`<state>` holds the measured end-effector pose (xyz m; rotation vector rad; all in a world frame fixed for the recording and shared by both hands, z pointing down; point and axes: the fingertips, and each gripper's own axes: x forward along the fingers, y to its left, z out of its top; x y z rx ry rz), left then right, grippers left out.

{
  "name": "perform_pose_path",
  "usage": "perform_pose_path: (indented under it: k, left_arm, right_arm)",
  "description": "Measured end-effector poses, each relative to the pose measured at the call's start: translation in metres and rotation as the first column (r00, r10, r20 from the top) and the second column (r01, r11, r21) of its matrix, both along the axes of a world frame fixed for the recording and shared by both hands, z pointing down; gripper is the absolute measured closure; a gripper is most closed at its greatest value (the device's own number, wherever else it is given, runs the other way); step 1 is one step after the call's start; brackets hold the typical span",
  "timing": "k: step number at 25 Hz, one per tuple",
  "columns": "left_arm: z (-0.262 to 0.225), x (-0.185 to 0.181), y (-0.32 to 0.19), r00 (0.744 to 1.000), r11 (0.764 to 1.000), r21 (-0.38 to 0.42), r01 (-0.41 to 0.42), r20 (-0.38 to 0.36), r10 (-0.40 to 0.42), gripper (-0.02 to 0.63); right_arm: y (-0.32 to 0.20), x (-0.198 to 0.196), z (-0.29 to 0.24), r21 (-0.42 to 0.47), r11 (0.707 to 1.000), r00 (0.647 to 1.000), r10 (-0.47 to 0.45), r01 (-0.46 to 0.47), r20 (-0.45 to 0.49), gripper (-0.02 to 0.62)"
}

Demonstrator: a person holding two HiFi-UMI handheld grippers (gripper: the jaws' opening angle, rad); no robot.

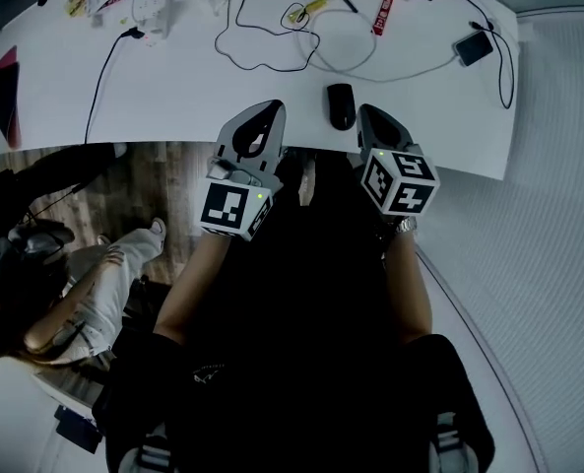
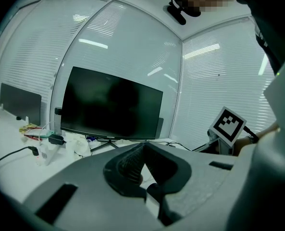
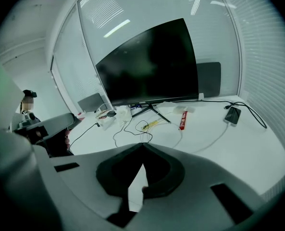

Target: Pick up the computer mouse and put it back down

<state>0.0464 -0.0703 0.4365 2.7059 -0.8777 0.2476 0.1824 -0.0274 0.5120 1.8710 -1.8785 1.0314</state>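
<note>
Holding both tools over the white desk's (image 1: 173, 87) near edge, I have my left gripper (image 1: 268, 108) and right gripper (image 1: 370, 114) pinched together on nothing; the computer mouse (image 1: 341, 104) lies on the desk between them, nearer the right.

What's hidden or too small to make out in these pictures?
Mouse: head view only; the right claw probably covers it in its own view.
Red packet: print too small, every view.
Monitor: cut off by the head view's top edge.
</note>
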Motion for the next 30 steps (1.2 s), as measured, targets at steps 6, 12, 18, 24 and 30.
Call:
perform_pose_path:
  k: [6,12,18,24,30]
  left_arm:
    - [-0.017,0.002,0.007,0.999,1.000,0.018,0.009,-0.033,-0.008,0.600]
    - [-0.041,0.005,0.008,0.998,0.998,0.058,-0.003,-0.058,0.006,0.600]
    - [-0.075,0.002,0.005,0.996,0.995,0.102,0.012,-0.091,-0.003,0.600]
    - [-0.105,-0.005,0.002,0.993,0.988,0.153,0.031,-0.120,-0.012,0.600]
    - [-0.133,-0.013,-0.003,0.990,0.975,0.218,0.047,-0.138,-0.017,0.600]
  right_arm:
    - [0.001,0.008,-0.035,0.078,0.997,1.000,0.016,-0.016,-0.002,0.597]
    - [-0.002,0.018,-0.079,0.173,0.985,1.000,0.026,-0.024,-0.011,0.597]
    - [-0.006,0.025,-0.131,0.279,0.960,0.999,0.034,-0.023,-0.033,0.597]
    - [-0.004,0.028,-0.175,0.366,0.931,0.998,0.032,-0.008,-0.059,0.597]
    - [0.000,0.026,-0.215,0.447,0.894,0.995,0.028,0.019,-0.098,0.597]
